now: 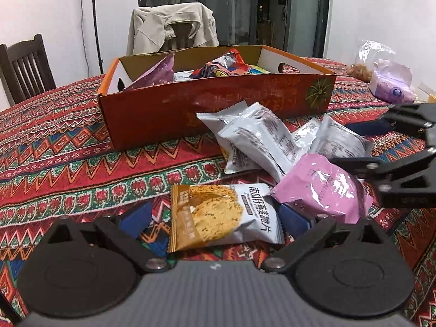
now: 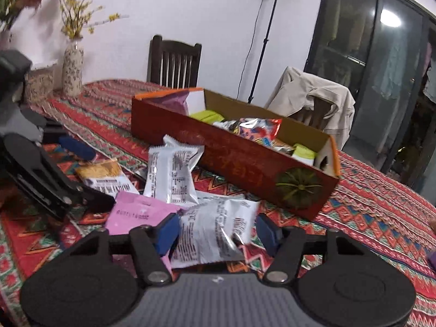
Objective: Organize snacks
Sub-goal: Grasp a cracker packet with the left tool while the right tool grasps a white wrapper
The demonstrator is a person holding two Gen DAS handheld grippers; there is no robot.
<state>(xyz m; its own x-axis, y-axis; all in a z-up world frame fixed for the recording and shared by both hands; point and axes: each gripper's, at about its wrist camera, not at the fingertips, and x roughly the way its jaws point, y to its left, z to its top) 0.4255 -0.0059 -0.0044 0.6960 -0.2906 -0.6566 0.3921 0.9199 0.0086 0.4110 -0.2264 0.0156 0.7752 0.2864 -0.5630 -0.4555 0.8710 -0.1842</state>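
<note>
A brown-and-white cookie packet [image 1: 218,215] lies flat on the patterned tablecloth between the blue pads of my left gripper [image 1: 216,218]. That gripper is open, with a gap at its left pad. To the right sits a pink packet [image 1: 321,190] beside a heap of white packets [image 1: 259,141]. My right gripper [image 2: 216,231] is shut on one white packet [image 2: 212,239], both pads against its sides. In the left wrist view the right gripper [image 1: 351,145] reaches in from the right. Behind the heap stands a red cardboard box [image 1: 152,120] holding several snacks.
A chair draped with a beige jacket [image 1: 171,27] and a dark wooden chair [image 1: 24,65] stand beyond the table. Plastic bags [image 1: 389,81] lie at the back right. A flower vase [image 2: 72,70] stands at the far left corner.
</note>
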